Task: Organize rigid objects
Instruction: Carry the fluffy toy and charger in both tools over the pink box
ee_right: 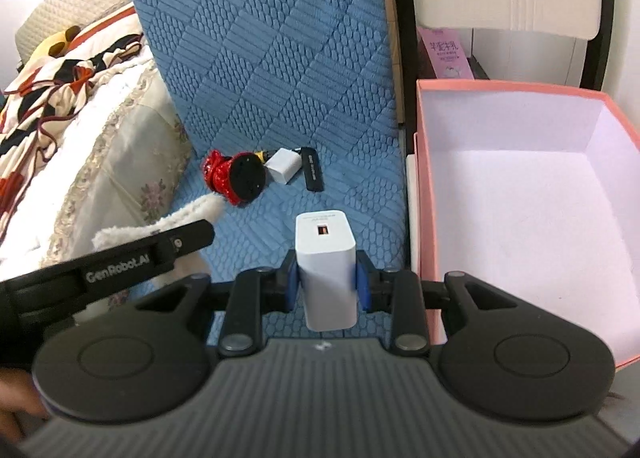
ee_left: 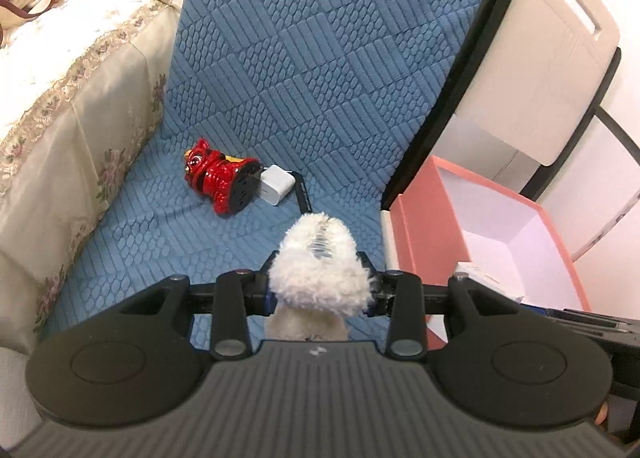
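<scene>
The right claw was clamped on a white charger block, held above the blue quilted cushion just beside the open pink box, whose white interior looked empty from this view. The left claw gripped a fluffy white clip. Still on the cushion lay a red lion figurine, touching a smaller white charger, with a black stick just beside that. To do it well, the block probably needed carrying rightward over the box rim, then lowering near the floor before release, so it would not tumble or strike the wall.
</scene>
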Demonstrator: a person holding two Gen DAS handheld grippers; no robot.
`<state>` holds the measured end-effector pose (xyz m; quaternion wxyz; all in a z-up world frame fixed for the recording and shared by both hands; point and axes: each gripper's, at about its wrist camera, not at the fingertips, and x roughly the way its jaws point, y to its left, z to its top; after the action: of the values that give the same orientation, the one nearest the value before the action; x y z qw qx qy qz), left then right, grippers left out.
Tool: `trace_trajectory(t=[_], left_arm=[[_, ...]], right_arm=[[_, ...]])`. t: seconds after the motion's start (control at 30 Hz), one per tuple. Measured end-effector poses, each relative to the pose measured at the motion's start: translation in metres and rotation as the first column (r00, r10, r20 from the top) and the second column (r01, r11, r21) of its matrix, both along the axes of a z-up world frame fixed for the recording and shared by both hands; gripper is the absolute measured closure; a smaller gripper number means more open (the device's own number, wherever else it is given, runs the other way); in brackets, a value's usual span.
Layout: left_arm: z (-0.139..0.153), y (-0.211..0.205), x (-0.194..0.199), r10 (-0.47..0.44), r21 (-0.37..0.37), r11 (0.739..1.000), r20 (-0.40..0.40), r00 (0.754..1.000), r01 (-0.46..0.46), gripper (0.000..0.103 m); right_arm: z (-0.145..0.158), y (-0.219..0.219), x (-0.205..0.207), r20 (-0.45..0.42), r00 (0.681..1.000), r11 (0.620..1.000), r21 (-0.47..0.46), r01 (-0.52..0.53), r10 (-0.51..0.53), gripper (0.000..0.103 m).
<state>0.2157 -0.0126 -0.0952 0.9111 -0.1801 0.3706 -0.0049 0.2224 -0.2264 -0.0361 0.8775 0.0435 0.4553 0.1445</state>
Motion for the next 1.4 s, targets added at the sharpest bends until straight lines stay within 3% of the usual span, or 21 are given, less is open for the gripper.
trace_trajectory(t=[0.53, 1.03, 1.4], left_arm=[[0.063, -0.040, -0.010, -0.033, -0.004, 0.999, 0.046, 0.998, 0.033, 0.060], [0.122, -0.119, 0.024, -0.096, 0.012, 0.995, 0.122, 0.988, 0.095, 0.060], [0.129, -0.183, 0.043, -0.172, 0.019, 0.985, 0.139, 0.975, 0.171, 0.060]], right_arm=[[0.057, -0.037, -0.007, 0.065, 0.996, 0.998, 0.025, 0.058, -0.060, 0.072], [0.118, -0.104, 0.012, 0.160, 0.984, 0.995, 0.072, 0.074, -0.085, 0.072], [0.125, -0.174, 0.015, 0.188, 0.966, 0.983, 0.078, 0.165, -0.177, 0.072]])
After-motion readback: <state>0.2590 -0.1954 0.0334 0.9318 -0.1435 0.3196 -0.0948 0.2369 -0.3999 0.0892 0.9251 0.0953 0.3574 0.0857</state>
